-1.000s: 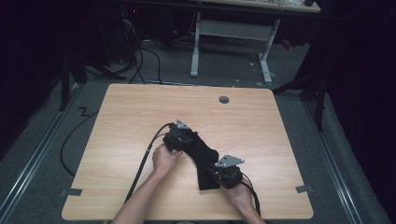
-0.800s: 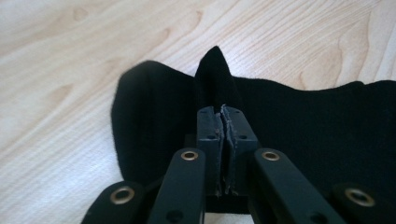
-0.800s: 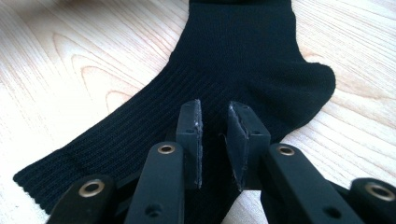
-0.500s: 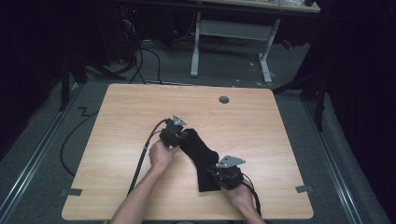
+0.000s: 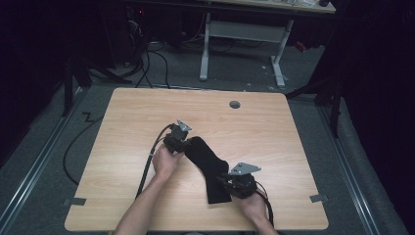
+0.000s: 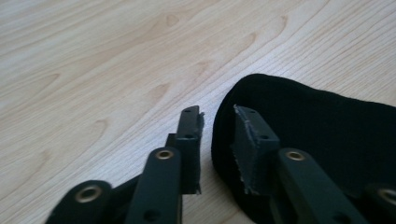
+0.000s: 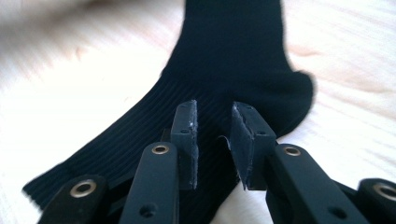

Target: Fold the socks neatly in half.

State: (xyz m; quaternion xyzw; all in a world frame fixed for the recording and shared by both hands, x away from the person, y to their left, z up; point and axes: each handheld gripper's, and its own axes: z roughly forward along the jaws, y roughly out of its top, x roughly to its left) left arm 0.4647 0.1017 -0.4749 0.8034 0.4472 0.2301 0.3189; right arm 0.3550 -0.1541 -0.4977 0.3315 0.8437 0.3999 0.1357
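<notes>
While the black sock [image 5: 208, 169] lies flat on the table [image 5: 127, 117], running from its toe at the left gripper [image 5: 180, 143] down to its ribbed cuff at the near edge beside the right gripper [image 5: 234, 182], we judge the laying-out as nearly done and the smoothing or folding as what is left. Our left gripper's jaws have just been opening: in the left gripper view [image 6: 217, 122] they stand apart over the rim of the rounded toe [image 6: 299, 116], one jaw over bare wood and the other over cloth, and nothing is pinched between them. Our right gripper's jaws have just been opening too; in the right gripper view [image 7: 214, 119] they stand apart above the ribbed leg, near the heel [image 7: 294, 93], with no cloth caught in the gap. So we hold the sock with neither tool at the moment, and any fold or lift would need a fresh grip. Around us the table holds little else: a small round cable hole [image 5: 235, 104] near the far edge, well apart from the sock. Cables [image 5: 147, 166] trail from the grippers toward the near side, and nothing lies between the sock and either gripper
</notes>
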